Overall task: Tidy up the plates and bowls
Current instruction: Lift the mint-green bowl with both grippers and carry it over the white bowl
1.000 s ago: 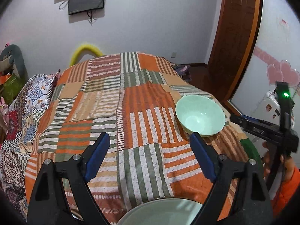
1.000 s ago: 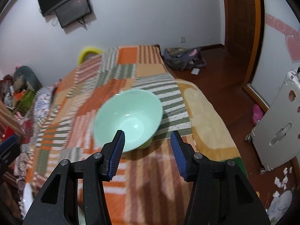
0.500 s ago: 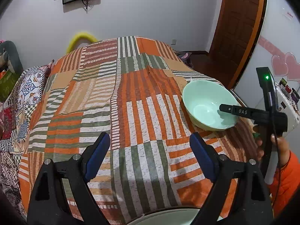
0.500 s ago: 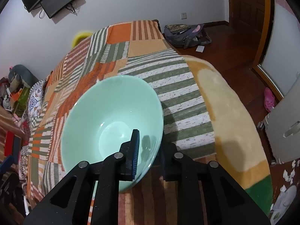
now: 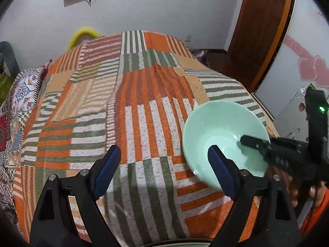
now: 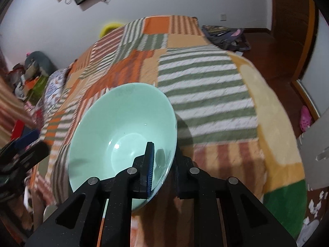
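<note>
A mint-green bowl (image 6: 123, 127) is held tilted above the striped bedspread (image 6: 205, 86). My right gripper (image 6: 162, 164) is shut on the bowl's near rim, one finger inside and one outside. In the left wrist view the bowl (image 5: 218, 131) hangs at the right, with the right gripper (image 5: 259, 146) pinching its rim. My left gripper (image 5: 164, 164) is open and empty above the bedspread (image 5: 123, 103), left of the bowl. A pale rim of another dish (image 5: 176, 244) shows at the bottom edge of the left wrist view.
The bed fills both views. A patterned pillow (image 5: 20, 94) lies at its left edge. A wooden door (image 5: 263, 30) and a white panel with pink hearts (image 5: 308, 70) stand to the right. A bag (image 6: 226, 35) lies on the wooden floor beyond the bed.
My right gripper closed on the bowl's rim, then lifted and tilted it off the bedspread, bringing it nearer my left gripper. My left gripper stayed open.
</note>
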The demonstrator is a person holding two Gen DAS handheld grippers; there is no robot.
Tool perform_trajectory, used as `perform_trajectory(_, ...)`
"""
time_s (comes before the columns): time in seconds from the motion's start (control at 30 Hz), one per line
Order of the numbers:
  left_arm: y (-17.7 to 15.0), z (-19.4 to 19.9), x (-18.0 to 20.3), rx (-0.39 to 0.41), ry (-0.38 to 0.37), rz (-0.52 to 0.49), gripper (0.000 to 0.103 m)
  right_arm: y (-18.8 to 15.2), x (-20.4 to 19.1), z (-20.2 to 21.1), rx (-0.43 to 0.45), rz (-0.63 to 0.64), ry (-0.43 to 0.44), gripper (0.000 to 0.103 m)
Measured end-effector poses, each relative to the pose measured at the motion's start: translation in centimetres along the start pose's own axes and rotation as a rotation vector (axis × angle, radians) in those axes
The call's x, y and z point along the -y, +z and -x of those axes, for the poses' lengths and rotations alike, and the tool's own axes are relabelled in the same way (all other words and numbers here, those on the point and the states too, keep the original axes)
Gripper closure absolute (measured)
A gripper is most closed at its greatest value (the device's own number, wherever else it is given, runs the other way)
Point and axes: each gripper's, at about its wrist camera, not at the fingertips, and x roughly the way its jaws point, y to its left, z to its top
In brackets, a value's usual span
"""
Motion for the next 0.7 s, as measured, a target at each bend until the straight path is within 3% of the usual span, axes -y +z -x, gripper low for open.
perform_trajectory(0.03, -0.1, -0.3, 0.1, -0.007, -0.004, -0.001, 0.018, -0.5, -0.2, 0.3, -0.004, 0.009, 0.008, 0.088)
perform_trajectory(0.2, -0.7, -2.8, 0.7, -0.096, -0.043, -0.025, 0.047, -1.5, -0.7, 0.3, -0.019, 0.012, 0.038, 0.088)
perform_trajectory(0.63, -2.2, -5.1, 2.5, -0.196, -0.147, -0.069, 0.087, -2.8, -0.2, 0.7, -0.017, -0.078, 0.055, 0.082)
perform_trajectory(0.7, -2.2, -4.8, 3.0, -0.186, -0.134, -0.084, 0.088, -2.9, -0.4, 0.9, -0.007, -0.079, 0.054, 0.082)
